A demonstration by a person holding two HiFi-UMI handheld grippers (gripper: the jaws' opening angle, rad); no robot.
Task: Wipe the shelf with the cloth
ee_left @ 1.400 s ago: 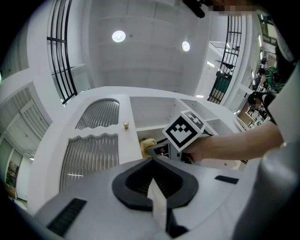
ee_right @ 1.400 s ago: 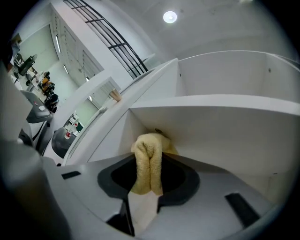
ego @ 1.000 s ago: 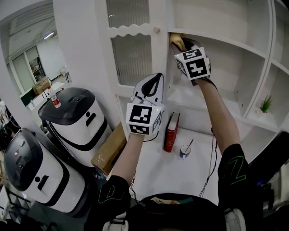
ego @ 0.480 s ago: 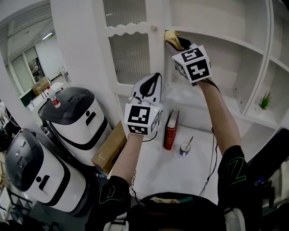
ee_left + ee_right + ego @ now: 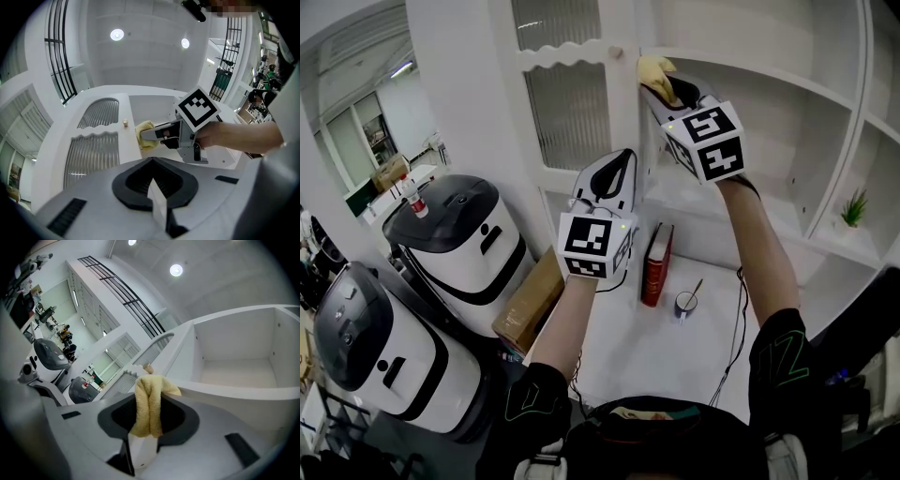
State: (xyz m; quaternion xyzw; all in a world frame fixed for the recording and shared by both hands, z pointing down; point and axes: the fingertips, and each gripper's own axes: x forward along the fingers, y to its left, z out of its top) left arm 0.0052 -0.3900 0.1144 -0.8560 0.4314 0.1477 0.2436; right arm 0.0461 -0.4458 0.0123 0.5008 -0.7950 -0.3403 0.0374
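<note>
A yellow cloth (image 5: pixel 658 67) is pinched in my right gripper (image 5: pixel 664 87), which is shut on it and raised to the left end of the upper white shelf (image 5: pixel 769 84). The cloth touches the shelf's front edge beside the cabinet door knob (image 5: pixel 617 52). In the right gripper view the cloth (image 5: pixel 149 404) hangs folded over the shut jaws, with the shelf board (image 5: pixel 234 392) just beyond. From the left gripper view, the cloth (image 5: pixel 146 133) shows at the right gripper's tip. My left gripper (image 5: pixel 621 161) hovers lower, in front of the door frame, shut on nothing.
A ribbed-glass cabinet door (image 5: pixel 572 112) stands left of the shelves. On the lower surface are a red book (image 5: pixel 654 272) and a cup with a stick (image 5: pixel 685 305). A small plant (image 5: pixel 853 211) sits at the right. Two white machines (image 5: pixel 455 244) and a cardboard box (image 5: pixel 530 305) stand at the left.
The right gripper and cloth have shifted slightly up and left along the shelf's front edge. The left gripper has stayed in place.
</note>
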